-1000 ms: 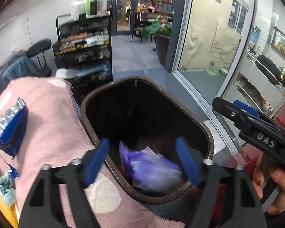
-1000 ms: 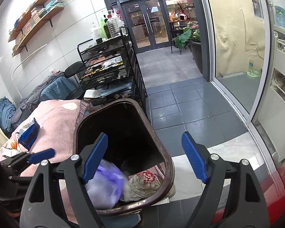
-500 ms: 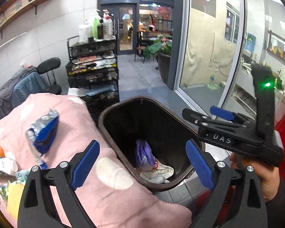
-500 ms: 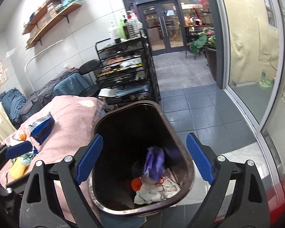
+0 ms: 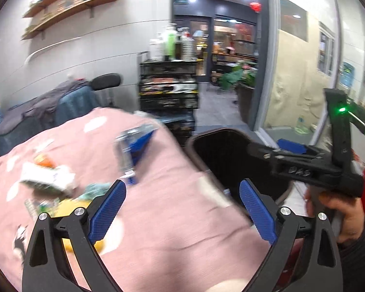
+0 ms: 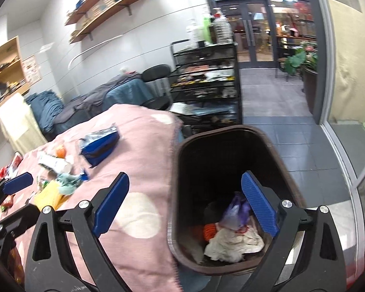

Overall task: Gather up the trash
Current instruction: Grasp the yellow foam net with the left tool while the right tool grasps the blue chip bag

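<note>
Left gripper and right gripper, both with jaws spread wide and nothing between them, having just been opening; the left hangs over the pink spotted cloth, the right over the edge where the cloth meets the dark brown bin. Inside the bin lie a purple bag, crumpled white paper and an orange scrap. On the cloth, well apart from the bin, remain a blue-and-silver wrapper, a white packet, a teal scrap and a yellow piece.
</note>
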The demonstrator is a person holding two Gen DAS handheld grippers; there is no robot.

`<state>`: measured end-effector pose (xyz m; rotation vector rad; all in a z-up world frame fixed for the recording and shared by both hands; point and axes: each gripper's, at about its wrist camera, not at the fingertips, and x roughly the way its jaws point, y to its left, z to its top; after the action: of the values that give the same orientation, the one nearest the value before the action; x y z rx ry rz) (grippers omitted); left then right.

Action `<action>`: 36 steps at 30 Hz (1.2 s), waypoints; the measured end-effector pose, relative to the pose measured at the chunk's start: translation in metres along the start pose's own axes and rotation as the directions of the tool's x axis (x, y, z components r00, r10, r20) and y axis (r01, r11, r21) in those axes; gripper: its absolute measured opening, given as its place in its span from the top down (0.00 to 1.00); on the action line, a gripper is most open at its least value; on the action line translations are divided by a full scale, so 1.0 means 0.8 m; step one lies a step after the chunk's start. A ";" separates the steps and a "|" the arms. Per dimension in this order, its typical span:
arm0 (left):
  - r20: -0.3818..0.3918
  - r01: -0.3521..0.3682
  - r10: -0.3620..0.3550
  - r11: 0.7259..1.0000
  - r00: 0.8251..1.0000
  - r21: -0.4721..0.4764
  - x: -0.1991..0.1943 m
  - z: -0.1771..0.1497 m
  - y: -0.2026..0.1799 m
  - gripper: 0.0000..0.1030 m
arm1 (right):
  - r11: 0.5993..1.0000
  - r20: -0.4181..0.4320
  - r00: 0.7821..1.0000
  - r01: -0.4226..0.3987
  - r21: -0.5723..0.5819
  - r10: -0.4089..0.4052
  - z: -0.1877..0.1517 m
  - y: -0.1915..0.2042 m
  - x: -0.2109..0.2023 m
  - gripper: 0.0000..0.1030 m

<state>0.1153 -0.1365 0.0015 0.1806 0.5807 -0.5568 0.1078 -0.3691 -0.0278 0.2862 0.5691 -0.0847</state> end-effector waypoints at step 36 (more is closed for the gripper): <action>-0.187 -0.137 0.091 0.959 0.978 -0.246 -0.002 -0.067 0.168 0.81 | 0.939 -0.165 0.969 -0.225 -0.261 0.186 0.011 0.178 0.083 0.09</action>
<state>0.1623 -0.0069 -0.0408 0.0151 0.8017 -0.3500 0.1910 -0.2351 -0.0220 0.0755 0.6771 0.2192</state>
